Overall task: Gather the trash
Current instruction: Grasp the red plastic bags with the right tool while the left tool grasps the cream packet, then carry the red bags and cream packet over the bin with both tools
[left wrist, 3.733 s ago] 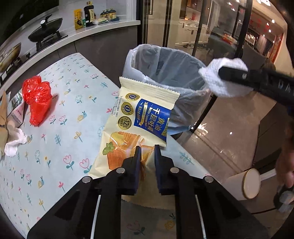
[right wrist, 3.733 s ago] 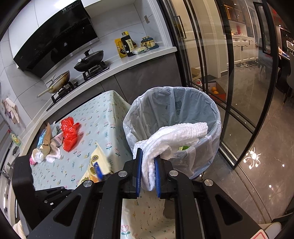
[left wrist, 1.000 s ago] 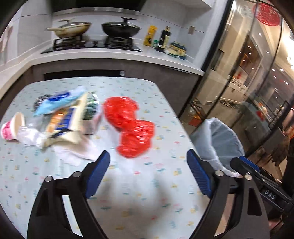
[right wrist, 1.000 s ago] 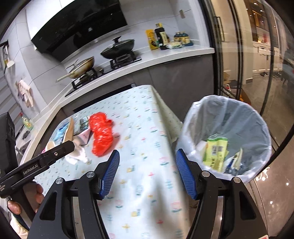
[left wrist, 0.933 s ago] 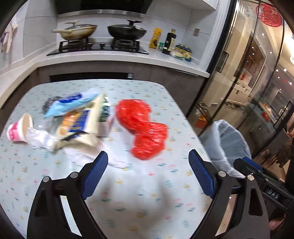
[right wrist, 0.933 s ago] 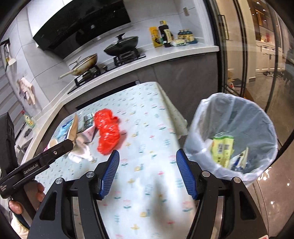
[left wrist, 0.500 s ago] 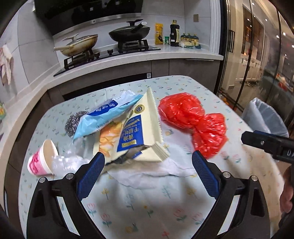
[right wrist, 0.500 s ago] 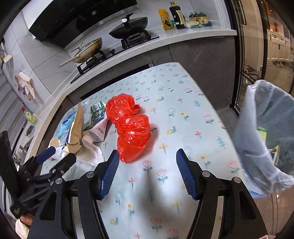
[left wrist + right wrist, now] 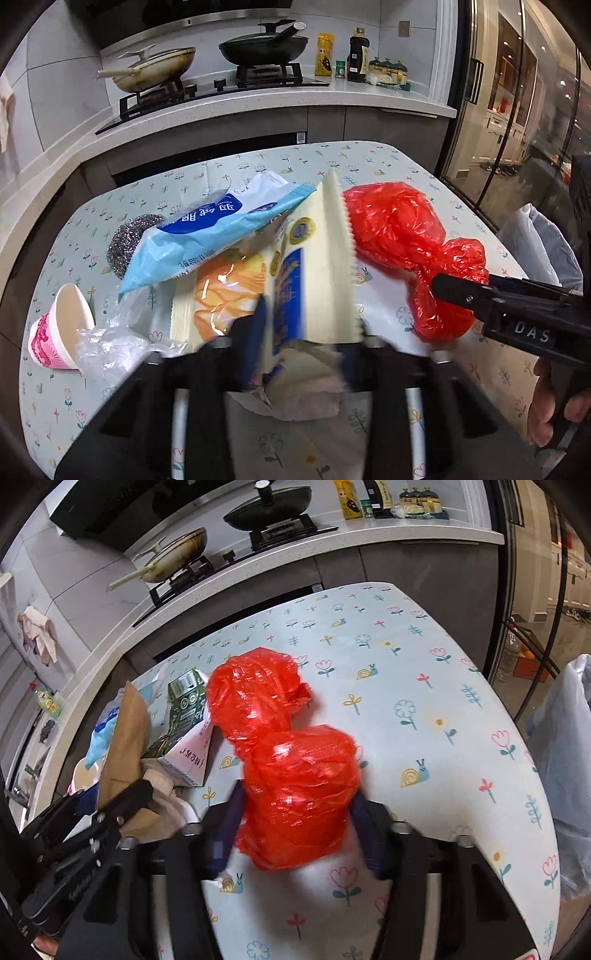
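Red plastic bag and cream snack packet both sat between my fingers, neither one gripped yet.

Half a second earlier both grippers hung wide above the pile; by now I had dropped them in. My right gripper (image 9: 295, 830) straddled the near lobe of the red bag (image 9: 284, 760), fingers still apart and blurred as if closing. My left gripper (image 9: 303, 343) bracketed the cream packet (image 9: 314, 266), also not yet shut, so two more pieces were about to go. Around them lay a blue wrapper (image 9: 207, 236), a steel scourer (image 9: 129, 236) and a pink cup (image 9: 59, 328) at the left. To the right the table (image 9: 443, 686) ended just before the lined bin (image 9: 569, 760), with bare cloth between for carrying across.
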The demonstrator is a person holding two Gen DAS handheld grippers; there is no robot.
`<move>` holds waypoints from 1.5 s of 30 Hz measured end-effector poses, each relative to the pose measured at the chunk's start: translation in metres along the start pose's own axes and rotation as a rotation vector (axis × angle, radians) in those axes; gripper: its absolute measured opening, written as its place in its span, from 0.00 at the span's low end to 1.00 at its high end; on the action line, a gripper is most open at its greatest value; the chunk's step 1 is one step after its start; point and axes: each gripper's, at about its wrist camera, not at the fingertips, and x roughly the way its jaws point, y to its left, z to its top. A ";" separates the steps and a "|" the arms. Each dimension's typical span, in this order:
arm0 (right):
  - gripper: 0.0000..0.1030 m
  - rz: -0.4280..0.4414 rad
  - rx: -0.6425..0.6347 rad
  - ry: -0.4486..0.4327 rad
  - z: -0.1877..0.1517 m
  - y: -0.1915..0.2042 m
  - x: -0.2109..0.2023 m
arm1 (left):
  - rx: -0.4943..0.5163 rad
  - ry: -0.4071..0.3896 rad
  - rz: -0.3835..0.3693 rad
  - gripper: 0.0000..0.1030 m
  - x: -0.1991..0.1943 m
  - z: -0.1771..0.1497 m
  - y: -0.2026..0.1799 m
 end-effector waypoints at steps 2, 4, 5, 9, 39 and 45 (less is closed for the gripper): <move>0.36 0.001 -0.014 -0.011 -0.002 0.002 -0.006 | -0.013 -0.010 -0.006 0.15 -0.005 0.001 0.001; 0.33 0.009 -0.019 -0.027 -0.003 0.002 -0.016 | -0.037 -0.022 -0.020 0.11 -0.014 0.003 0.002; 0.32 0.014 -0.020 -0.041 -0.003 0.002 -0.024 | -0.042 -0.031 -0.025 0.07 -0.019 0.005 0.002; 0.31 0.027 -0.019 -0.103 -0.001 -0.001 -0.058 | -0.063 -0.073 -0.058 0.06 -0.047 0.013 -0.004; 0.31 -0.180 0.205 -0.369 -0.031 -0.205 -0.266 | 0.024 -0.153 -0.468 0.05 -0.124 0.070 -0.241; 0.31 -0.221 0.243 -0.351 -0.038 -0.241 -0.264 | 0.062 -0.121 -0.519 0.05 -0.108 0.072 -0.291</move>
